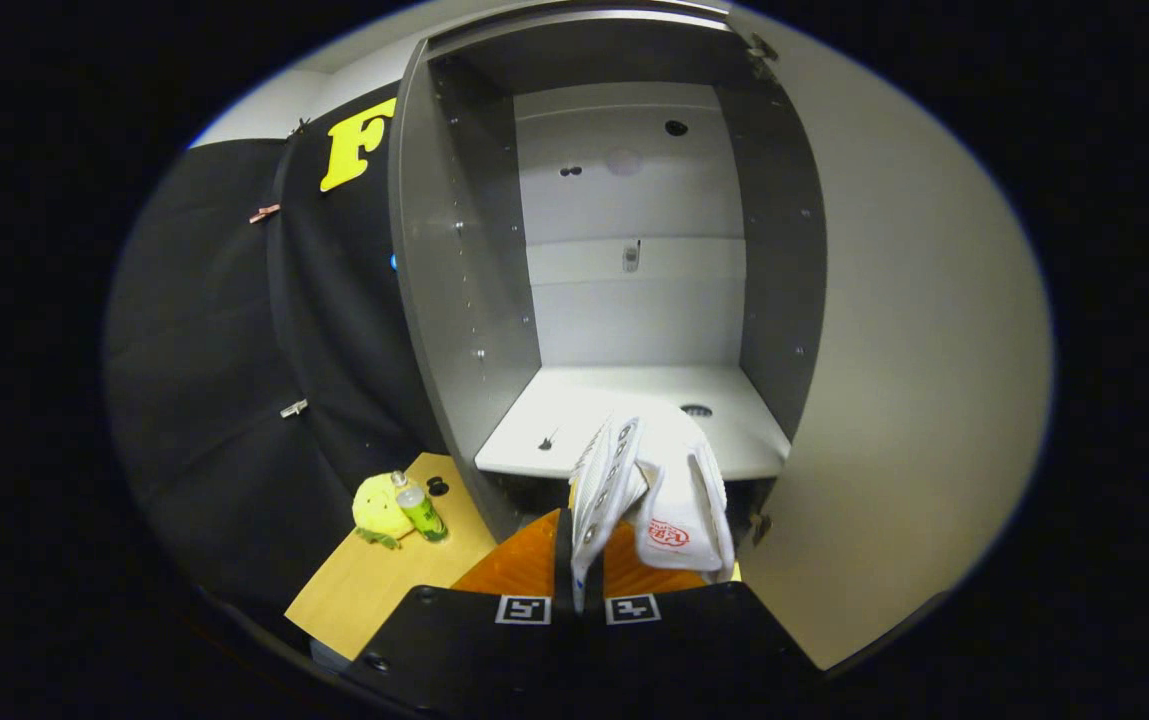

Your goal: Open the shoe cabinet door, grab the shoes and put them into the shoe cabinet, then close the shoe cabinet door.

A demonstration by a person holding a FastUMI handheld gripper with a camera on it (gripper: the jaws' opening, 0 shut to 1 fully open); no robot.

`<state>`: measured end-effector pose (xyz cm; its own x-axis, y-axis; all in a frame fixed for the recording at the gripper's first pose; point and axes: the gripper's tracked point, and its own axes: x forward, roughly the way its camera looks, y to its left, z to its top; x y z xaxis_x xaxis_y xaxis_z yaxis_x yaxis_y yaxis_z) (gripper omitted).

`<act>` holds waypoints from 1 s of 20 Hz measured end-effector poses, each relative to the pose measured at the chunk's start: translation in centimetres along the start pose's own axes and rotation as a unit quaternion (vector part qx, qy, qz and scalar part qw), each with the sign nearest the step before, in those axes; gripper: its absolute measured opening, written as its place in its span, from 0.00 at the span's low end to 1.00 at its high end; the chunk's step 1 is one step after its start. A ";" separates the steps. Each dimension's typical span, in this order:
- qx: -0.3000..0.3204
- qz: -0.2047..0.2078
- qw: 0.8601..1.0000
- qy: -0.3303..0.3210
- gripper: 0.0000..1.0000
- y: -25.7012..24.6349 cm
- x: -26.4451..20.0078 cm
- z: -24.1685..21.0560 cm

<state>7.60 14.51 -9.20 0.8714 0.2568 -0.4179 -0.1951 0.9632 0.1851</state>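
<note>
Gripper view, single frame: gripper is sitting low w/ its two fingers nearly together, pinching a white shoe by the edge of its upper. Both fingers are pressing on that thin edge, so the gap btwn them is only as wide as the material.

Shoe is hanging/standing just ahead of the fingertips, lace side w/ metal eyelets facing left, tongue w/ a red logo patch facing right. Its upper part is overlapping the front edge of the cabinet's bottom shelf; can't tell whether it is touching the shelf or being held just above it.

Shoe cabinet is standing directly beyond the fingers, grey side walls, pale back panel, white bottom shelf. Interior is showing a few holes and small fittings on the back panel. Cabinet door is standing open, swung out to the right of the gripper, hinges visible at its top and bottom corners.

Ahead-left of the gripper, a light wood tabletop is carrying a yellow-green plush toy and a small green bottle, the two touching. An orange surface is lying just under the fingertips.
</note>
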 end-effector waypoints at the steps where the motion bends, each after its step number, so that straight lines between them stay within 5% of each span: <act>1: -0.007 -0.002 1.000 -0.001 0.05 -0.3 1.3 1.1; 9: -0.038 -0.023 0.999 -0.001 0.05 -2.5 12.3 6.3; 20: -0.096 -0.077 0.990 0.073 0.05 -6.3 24.9 2.7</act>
<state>31.75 14.59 -18.43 0.8261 0.1009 -0.5544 -0.1584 0.9857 -0.0566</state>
